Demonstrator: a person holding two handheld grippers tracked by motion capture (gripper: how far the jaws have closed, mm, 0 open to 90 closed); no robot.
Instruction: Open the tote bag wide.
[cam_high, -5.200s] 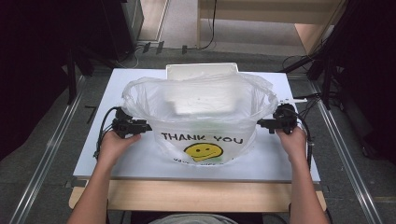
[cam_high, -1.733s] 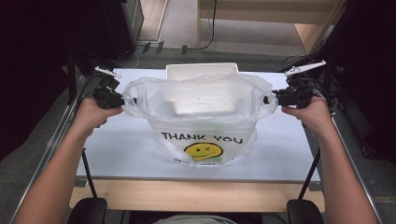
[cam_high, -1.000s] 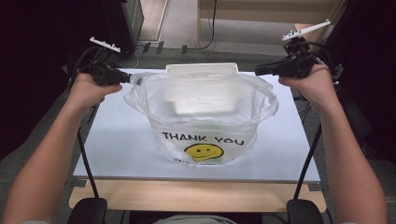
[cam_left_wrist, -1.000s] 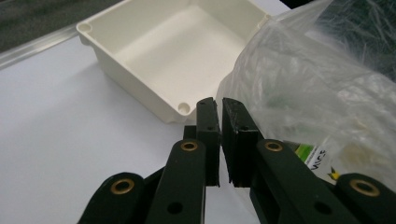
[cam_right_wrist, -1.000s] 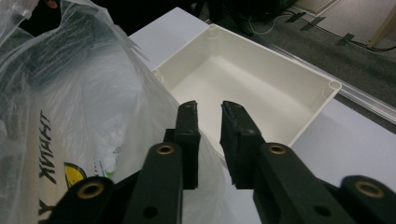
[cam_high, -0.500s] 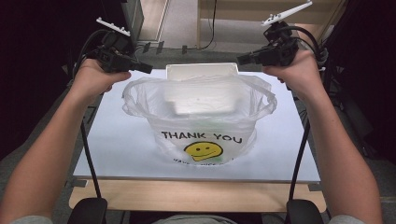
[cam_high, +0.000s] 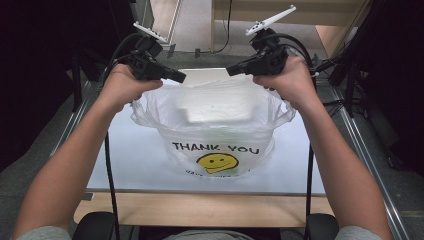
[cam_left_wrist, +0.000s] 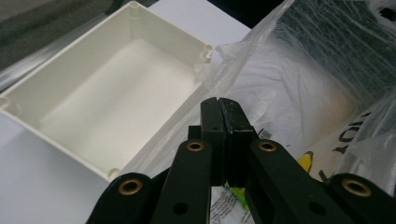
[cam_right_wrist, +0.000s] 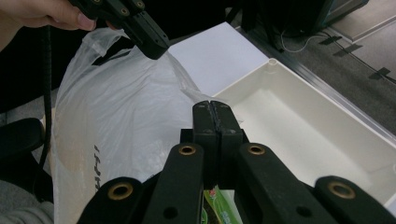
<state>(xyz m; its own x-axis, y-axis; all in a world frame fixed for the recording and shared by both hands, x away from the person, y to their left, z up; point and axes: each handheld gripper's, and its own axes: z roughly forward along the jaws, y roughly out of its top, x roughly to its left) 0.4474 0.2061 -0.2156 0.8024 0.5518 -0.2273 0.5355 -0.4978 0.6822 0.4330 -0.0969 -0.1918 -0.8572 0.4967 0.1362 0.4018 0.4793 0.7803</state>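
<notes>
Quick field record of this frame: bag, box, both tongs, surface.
bag: clear plastic bag printed THANK YOU with a smiley, standing open on the table
bag contents: white container seen through the plastic
box: open white box, empty, behind the bag
left tongs: jaws shut, raised over the bag's left rim; nothing seen between them
right tongs: jaws shut, raised over the bag's right rim; nothing seen between them
surface: white table

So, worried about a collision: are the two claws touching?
Apart. The high view shows a clear gap between left claw and right claw, above the bag.
</notes>
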